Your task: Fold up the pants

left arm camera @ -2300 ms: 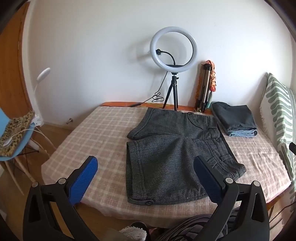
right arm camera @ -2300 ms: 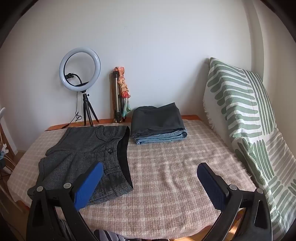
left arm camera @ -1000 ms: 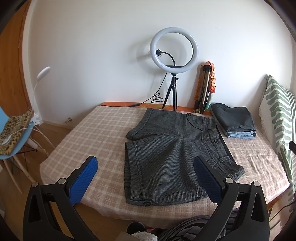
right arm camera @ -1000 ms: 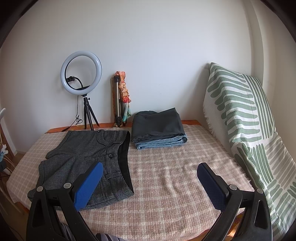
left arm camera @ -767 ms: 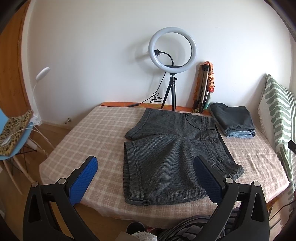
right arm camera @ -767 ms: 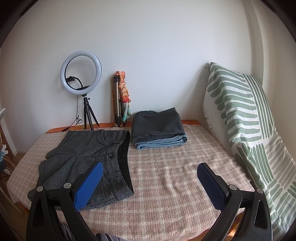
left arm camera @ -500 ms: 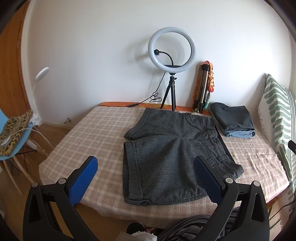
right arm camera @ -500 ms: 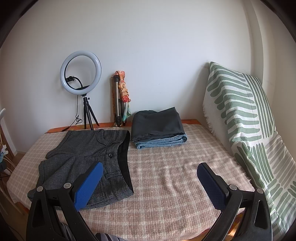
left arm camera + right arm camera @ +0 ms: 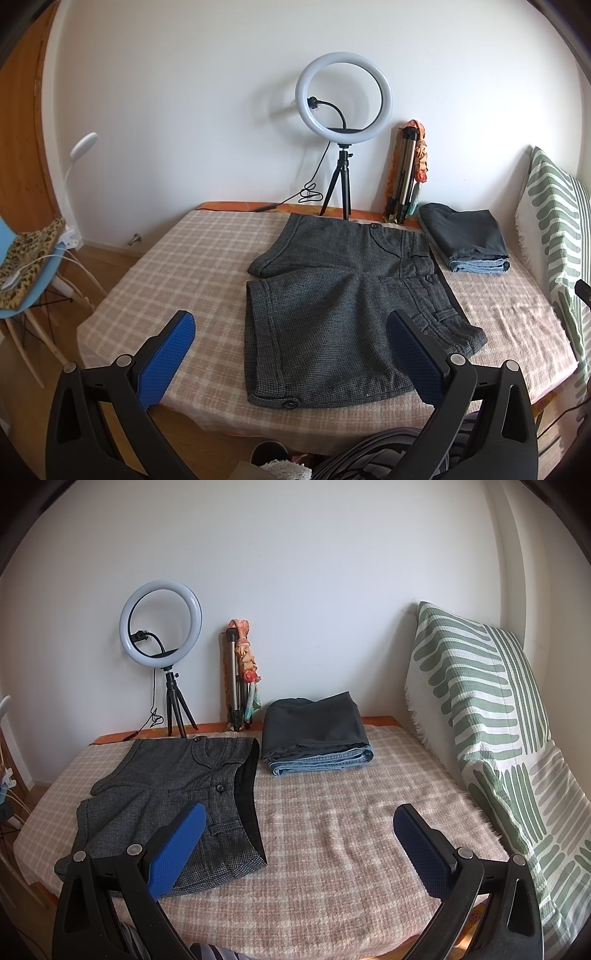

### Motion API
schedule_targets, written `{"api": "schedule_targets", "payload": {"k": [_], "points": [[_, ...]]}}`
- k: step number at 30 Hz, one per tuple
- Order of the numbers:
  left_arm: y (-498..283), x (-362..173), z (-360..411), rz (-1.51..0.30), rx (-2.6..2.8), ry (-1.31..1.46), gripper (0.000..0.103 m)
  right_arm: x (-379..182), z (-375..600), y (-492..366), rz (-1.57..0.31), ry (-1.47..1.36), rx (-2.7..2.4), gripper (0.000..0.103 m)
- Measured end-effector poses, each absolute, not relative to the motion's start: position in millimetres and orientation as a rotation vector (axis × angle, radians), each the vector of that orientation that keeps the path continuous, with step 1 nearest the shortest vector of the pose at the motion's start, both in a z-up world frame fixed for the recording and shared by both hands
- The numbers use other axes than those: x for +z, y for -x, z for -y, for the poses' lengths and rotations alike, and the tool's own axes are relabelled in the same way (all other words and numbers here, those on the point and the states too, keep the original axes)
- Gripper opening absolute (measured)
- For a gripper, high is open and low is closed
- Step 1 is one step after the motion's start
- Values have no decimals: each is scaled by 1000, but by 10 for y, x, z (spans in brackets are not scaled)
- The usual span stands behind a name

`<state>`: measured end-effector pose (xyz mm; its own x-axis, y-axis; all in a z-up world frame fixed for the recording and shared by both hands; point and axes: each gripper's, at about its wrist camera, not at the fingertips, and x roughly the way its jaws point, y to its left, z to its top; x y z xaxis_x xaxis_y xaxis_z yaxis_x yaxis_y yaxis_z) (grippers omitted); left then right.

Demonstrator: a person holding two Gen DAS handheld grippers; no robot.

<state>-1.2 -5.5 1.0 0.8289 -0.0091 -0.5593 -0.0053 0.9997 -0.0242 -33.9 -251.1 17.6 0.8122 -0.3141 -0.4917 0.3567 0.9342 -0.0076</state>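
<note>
Here, largest first:
Bed [image 9: 207, 266]: lying under a checked cover, stretching ahead of both grippers.
Grey shorts [image 9: 332, 310]: lying flat, straight ahead of the left gripper [image 9: 291, 356], ahead-left of the right gripper [image 9: 299, 843].
Folded pile [image 9: 317, 734]: sitting beyond the right gripper, beside the shorts' waistband.
Grippers: both hovering with jaws spread wide, gripping nothing.

Shorts [image 9: 343, 314] on the bed [image 9: 192, 266], folded stack [image 9: 467, 238] right, ring light [image 9: 343, 99] behind.
</note>
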Motion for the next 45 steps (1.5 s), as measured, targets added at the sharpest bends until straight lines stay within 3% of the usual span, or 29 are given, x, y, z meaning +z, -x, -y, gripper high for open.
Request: {"api": "schedule_targets", "payload": {"k": [34, 38, 45], "points": [[-162, -264, -68, -666, -85, -38, 103, 12, 2577, 213, -546, -42, -275, 103], [-226, -395, -139, -681, -140, -83, 97, -32, 2590, 111, -559, 29, -178, 102], [-315, -685, -56, -771, -259, -207, 64, -246, 2559, -156, -612, 178, 39, 94]]}}
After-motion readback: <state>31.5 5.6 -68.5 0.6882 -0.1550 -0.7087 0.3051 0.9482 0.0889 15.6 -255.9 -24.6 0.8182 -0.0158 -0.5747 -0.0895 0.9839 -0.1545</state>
